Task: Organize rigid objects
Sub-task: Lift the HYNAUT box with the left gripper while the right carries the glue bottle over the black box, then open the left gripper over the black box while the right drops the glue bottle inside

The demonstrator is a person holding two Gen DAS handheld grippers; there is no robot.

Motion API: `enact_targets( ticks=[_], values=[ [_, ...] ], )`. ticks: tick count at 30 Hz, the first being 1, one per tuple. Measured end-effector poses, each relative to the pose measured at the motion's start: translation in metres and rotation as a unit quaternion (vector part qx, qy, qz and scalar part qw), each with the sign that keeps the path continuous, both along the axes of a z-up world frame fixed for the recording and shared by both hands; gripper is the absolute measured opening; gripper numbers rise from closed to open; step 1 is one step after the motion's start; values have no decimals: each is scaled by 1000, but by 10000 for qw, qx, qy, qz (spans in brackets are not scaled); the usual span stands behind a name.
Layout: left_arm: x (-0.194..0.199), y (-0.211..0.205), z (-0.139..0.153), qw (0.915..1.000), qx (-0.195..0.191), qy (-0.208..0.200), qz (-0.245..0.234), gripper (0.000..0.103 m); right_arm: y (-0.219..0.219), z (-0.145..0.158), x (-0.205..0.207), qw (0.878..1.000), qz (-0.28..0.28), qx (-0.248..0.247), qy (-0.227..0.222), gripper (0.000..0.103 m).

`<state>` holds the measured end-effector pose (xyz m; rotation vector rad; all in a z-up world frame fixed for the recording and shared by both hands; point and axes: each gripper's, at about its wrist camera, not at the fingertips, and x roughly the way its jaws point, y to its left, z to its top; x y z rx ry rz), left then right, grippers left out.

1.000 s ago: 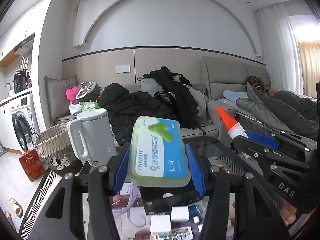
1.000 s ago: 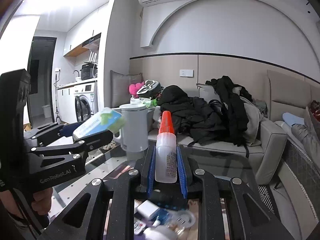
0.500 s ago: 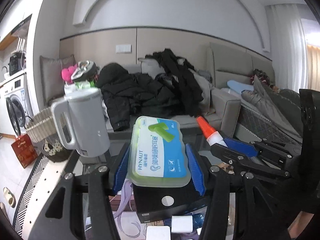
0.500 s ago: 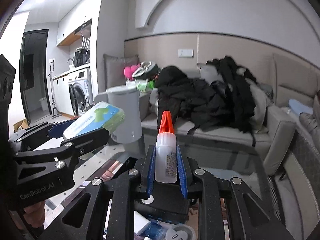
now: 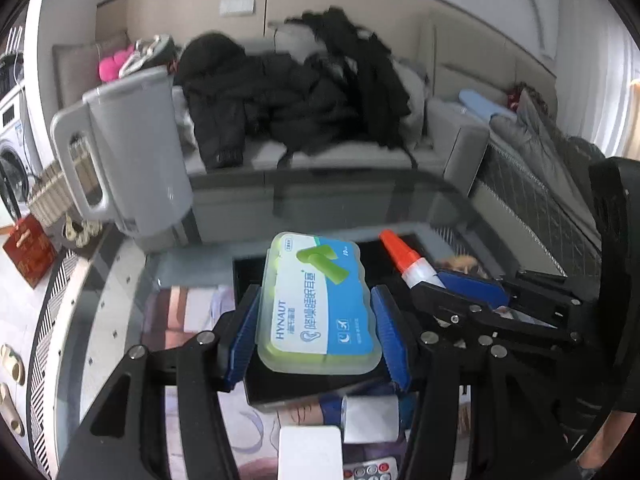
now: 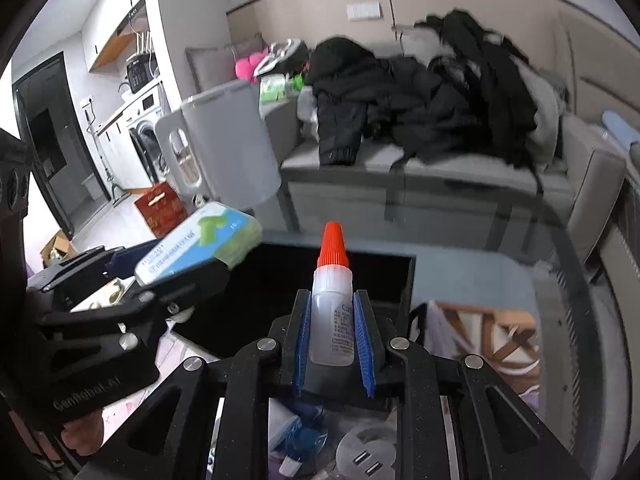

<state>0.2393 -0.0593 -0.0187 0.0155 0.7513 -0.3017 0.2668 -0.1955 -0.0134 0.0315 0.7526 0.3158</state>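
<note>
1 earplug case (image 5: 318,304) – 1 glue bottle (image 6: 332,316).

Black claw (image 5: 316,332), blue ribbed pads (image 5: 240,336)

Earplug case (image 5: 318,304) clamped between left gripper (image 5: 316,330) fingers, above black tray (image 6: 280,292) on glass table (image 5: 120,304). Glue bottle (image 6: 333,312) upright in right gripper (image 6: 333,340), right of case, also over tray. Kettle (image 5: 132,152) at table's far left. Sofa (image 5: 320,160) behind table, jackets (image 5: 288,92) piled on it. USB adapter (image 6: 366,458) and remote (image 5: 370,471) on table near grippers.
</note>
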Motion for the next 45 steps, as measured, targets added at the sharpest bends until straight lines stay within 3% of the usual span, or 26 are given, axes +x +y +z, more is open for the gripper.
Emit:
enact_targets(
  ticks=[9, 11, 16, 18, 21, 26, 29, 33, 35, 37, 42, 45],
  values=[
    [4, -6, -28, 9970, 333, 691, -91, 53, 4, -30, 6, 9975, 51, -40, 705, 21],
    [3, -2, -32, 9957, 354, 850, -53, 48, 5, -35, 6, 9965, 72, -106, 827, 20],
    [1, -7, -32, 9956, 528, 769, -83, 47, 1, -35, 6, 9952, 71, -33, 971, 20],
    [0, -6, -32, 9958, 564, 724, -64, 50, 2, -35, 5, 9949, 56, -57, 1008, 20],
    [-3, -5, -30, 9967, 462, 646, -160, 62, 2, -33, 4, 9944, 11, 20, 1055, 21],
    [-15, -3, -13, 9983, 561, 164, -59, 67, 2, -27, -5, 9970, 5, -17, 779, 35],
    [-21, 3, 1, 9990, 430, -120, 8, 73, -5, -16, -14, 9986, -181, 53, 501, 50],
    [-27, 15, 15, 9989, 216, -358, 215, 78, -11, 7, -31, 9996, -269, 84, 46, 60],
    [-31, 21, 21, 9988, 66, -444, 191, 78, -13, 20, -41, 9992, -290, 120, -249, 77],
    [-37, 27, 26, 9984, -25, -547, 162, 78, -15, 37, -57, 9971, -356, 115, -668, 85],
    [-59, 40, 39, 9957, -232, -873, 191, 79, -17, 68, -92, 9913, -429, 78, -1240, 86],
    [-75, 45, 39, 9950, -135, -972, 159, 80, -23, 79, -115, 9876, -449, 74, -1505, 91]
  ],
)
